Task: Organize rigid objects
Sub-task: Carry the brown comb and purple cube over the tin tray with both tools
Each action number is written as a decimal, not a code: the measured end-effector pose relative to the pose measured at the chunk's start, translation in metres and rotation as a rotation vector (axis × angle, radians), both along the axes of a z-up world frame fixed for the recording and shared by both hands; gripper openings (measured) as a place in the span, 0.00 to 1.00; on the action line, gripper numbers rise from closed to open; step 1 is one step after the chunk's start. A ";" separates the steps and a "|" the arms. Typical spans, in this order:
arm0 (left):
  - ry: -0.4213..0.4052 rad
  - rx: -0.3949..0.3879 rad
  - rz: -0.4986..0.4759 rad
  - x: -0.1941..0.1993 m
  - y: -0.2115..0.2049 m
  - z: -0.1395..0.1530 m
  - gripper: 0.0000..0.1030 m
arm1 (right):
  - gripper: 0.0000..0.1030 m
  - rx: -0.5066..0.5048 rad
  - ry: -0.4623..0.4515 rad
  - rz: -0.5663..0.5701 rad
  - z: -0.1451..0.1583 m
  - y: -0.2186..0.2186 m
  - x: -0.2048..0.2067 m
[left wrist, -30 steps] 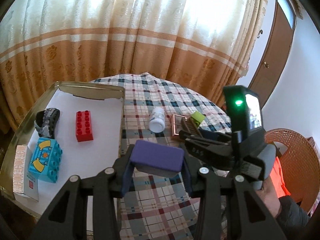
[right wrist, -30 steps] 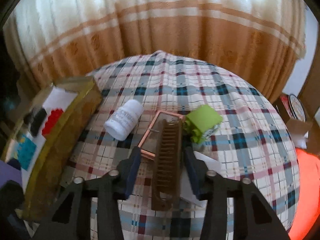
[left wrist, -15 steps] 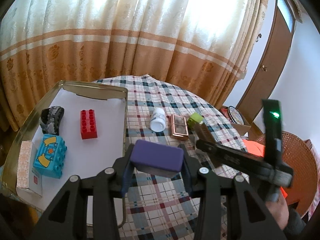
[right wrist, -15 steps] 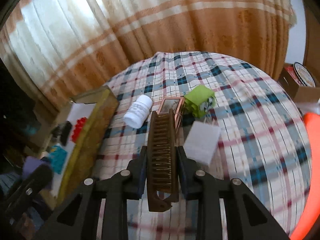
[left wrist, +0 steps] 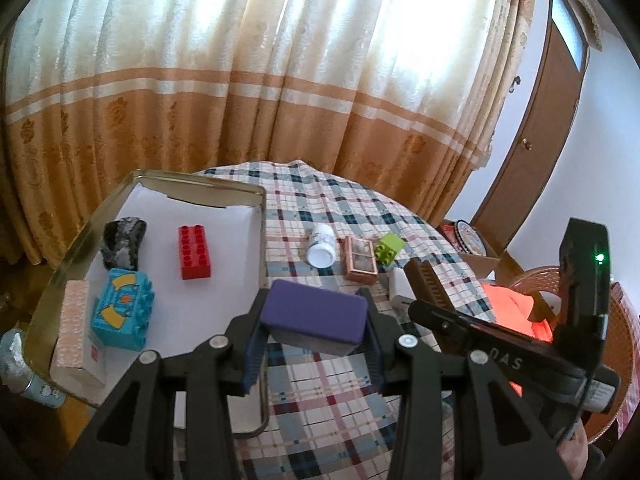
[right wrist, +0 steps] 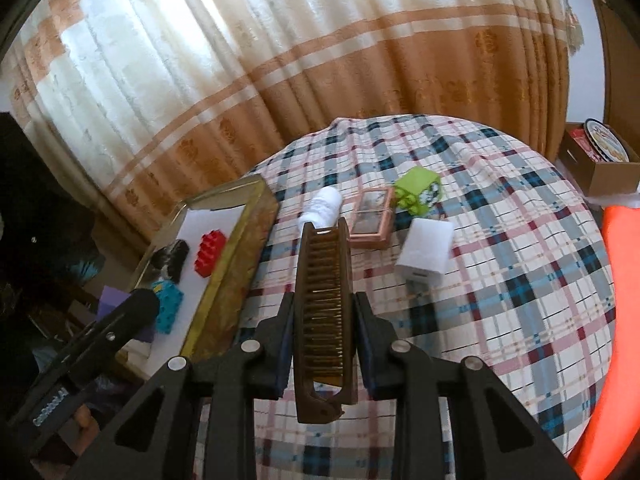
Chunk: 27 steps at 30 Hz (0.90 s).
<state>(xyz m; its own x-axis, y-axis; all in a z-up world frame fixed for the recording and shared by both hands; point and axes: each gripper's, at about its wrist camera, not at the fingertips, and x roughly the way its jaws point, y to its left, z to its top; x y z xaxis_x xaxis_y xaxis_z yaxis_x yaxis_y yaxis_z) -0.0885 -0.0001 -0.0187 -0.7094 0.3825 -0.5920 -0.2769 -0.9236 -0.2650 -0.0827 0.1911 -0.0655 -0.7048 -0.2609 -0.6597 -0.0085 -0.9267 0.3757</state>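
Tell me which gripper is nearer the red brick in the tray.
Left. The left gripper, shut on the purple block, hangs over the tray's near right edge, close to the red brick. The right gripper, shut on the brown comb, is over the tablecloth, outside the tray.

Right gripper point(right wrist: 323, 334) is clamped on a brown comb point(right wrist: 324, 304), teeth facing up, held lengthwise above the plaid tablecloth point(right wrist: 520, 280). Out past the comb's far end there's a white bottle point(right wrist: 322, 208) on its side, a pink-framed case point(right wrist: 372, 218) just beside it, then a lime green block point(right wrist: 418, 190) touching the case's far corner. A white charger point(right wrist: 426, 250) sits nearer, right of the comb. Off to the left is the gold tray point(right wrist: 236, 264) with a red brick point(right wrist: 210, 252), a dark grey lump point(right wrist: 172, 262) and a teal block point(right wrist: 168, 308) inside. The left gripper point(right wrist: 100, 332) pokes in low left with a purple block point(right wrist: 116, 300).
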 end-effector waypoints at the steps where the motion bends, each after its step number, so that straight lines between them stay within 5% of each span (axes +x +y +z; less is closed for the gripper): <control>1: -0.002 -0.002 0.004 0.000 -0.001 0.000 0.40 | 0.29 0.003 0.001 0.006 0.001 -0.003 0.001; 27: 0.022 -0.031 0.207 -0.009 -0.083 0.010 0.40 | 0.29 0.053 0.084 0.160 0.041 -0.082 -0.007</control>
